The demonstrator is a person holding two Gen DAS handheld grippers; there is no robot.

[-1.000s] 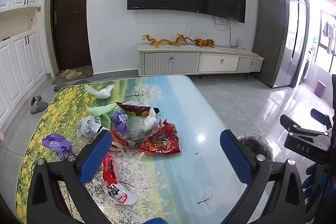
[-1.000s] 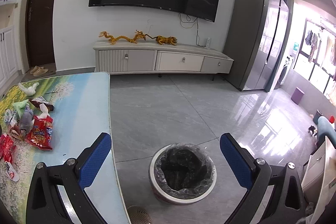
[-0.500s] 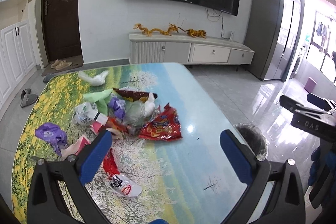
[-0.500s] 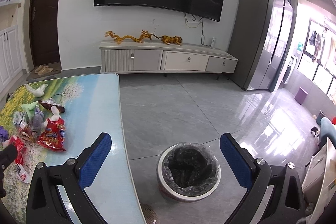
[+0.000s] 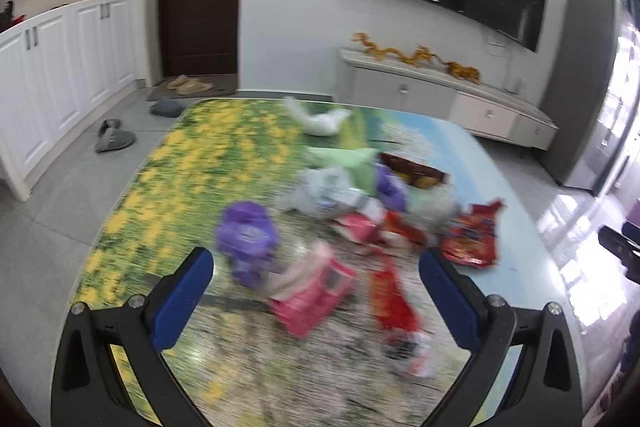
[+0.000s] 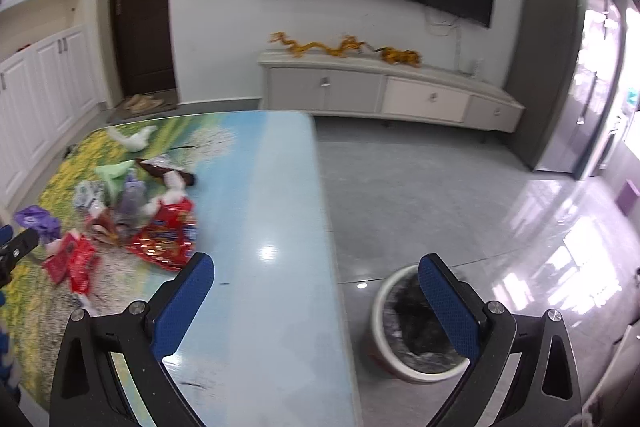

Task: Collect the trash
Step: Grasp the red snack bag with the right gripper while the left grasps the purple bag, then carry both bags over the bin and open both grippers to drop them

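Observation:
A heap of wrappers lies on the flower-print table (image 5: pixel 180 163). In the left wrist view I see a purple bag (image 5: pixel 246 237), a pink packet (image 5: pixel 314 293), a red wrapper (image 5: pixel 390 301), a red snack bag (image 5: pixel 472 237) and a white tissue (image 5: pixel 320 121). My left gripper (image 5: pixel 316 275) is open and empty, just above the pink packet. My right gripper (image 6: pixel 316 281) is open and empty over the table's right edge. A white bin with a black liner (image 6: pixel 404 327) stands on the floor beside the table. The red snack bag also shows in the right wrist view (image 6: pixel 166 235).
A TV cabinet (image 6: pixel 384 93) with gold dragon ornaments stands against the far wall under a wall TV. A grey fridge (image 6: pixel 556 67) is at the right. Slippers (image 5: pixel 114 139) lie on the floor left of the table, by white cupboards.
My left gripper has swung left and moved closer over the trash heap. My right gripper has turned left, so the table fills more of its view and the bin sits at the lower right.

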